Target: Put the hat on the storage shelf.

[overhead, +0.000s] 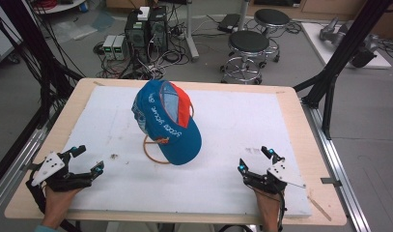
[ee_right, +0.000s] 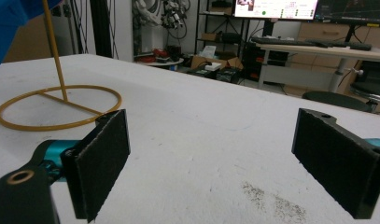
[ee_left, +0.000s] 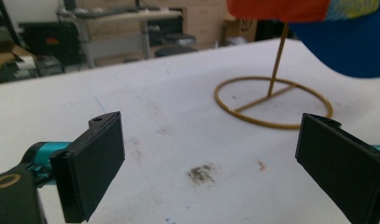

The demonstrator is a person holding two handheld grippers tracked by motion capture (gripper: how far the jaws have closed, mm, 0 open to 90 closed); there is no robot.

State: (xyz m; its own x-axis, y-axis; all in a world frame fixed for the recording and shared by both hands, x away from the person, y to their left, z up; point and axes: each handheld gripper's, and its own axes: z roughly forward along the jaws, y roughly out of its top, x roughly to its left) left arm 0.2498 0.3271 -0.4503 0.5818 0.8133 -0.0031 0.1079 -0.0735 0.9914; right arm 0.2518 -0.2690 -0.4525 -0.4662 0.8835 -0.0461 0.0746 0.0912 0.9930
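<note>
A blue cap point(overhead: 166, 121) with an orange panel and pale lettering hangs on a thin gold wire stand point(overhead: 153, 150) at the middle of the white mat point(overhead: 232, 121). The stand's ring base point(ee_left: 271, 102) and upright rod lie ahead of my left gripper point(ee_left: 211, 158), with the cap's edge point(ee_left: 337, 32) above. My left gripper point(overhead: 89, 159) rests open at the mat's near left. At the near right my right gripper point(overhead: 254, 160) is open too, the ring base point(ee_right: 57, 107) off to its left. Nothing sits between either pair of jaws.
The mat lies on a wooden table point(overhead: 310, 140). A dark smudge point(ee_left: 201, 172) marks the mat near the left gripper. Black frame struts point(overhead: 339, 58) rise at the table's right and left. Stools point(overhead: 247, 53) and computer boxes point(overhead: 146, 29) stand on the floor beyond.
</note>
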